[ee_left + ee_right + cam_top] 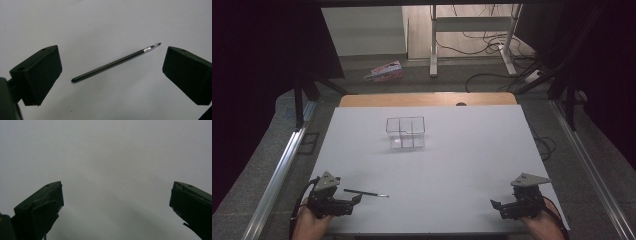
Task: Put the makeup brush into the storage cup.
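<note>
stage: start | left gripper (110,72) spread, unpinched brush (365,192) just ahead | right gripper (116,202) spread, empty | clear box (406,132) beyond brush (empty, apparently)

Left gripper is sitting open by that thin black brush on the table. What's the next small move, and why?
Probably ease the left gripper forward and down until the thin black brush lies squarely between its jaws, then close. The jaws stand wide open and touch nothing, while the brush lies flat on the white table just ahead of them. The clear divided box farther back looks a likely place for it.
</note>
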Demonstrator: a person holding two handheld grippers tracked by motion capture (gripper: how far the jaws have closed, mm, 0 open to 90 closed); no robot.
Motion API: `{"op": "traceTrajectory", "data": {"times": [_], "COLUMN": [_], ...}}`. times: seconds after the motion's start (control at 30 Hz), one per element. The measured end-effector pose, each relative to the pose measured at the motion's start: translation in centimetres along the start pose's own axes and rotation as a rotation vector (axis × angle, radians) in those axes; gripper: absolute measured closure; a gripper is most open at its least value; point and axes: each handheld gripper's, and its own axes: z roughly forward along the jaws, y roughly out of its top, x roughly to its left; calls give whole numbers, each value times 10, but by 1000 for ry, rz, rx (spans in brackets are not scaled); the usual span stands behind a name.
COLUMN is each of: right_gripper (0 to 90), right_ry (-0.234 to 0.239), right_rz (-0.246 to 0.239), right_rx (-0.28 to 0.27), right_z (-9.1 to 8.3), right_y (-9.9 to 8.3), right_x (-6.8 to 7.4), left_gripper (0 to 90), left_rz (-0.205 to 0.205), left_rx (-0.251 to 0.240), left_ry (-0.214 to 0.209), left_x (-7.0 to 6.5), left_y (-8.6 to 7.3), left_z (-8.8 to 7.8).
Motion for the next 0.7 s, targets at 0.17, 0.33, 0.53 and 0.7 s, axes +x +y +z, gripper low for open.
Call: {"op": "traceTrajectory", "data": {"times": [0.17,0.33,0.53,0.7], "right_gripper": [0,0,0,0], "right_ry": [5,15,19,12], "right_rz": [-5,-3,5,0], "right_rx": [3,-2,-1,-1], "right_z": [1,1,2,2], "right_y": [0,0,-1,0], "right_x": [1,0,-1,0], "left_gripper": [21,12,10,9], "left_rz": [8,22,25,39], "left_rx": [35,72,82,99], "left_ry": [20,25,6,-2], "left_x": [-2,-2,1,3], "left_y": [3,7,12,14], "left_z": [0,2,1,1]}}
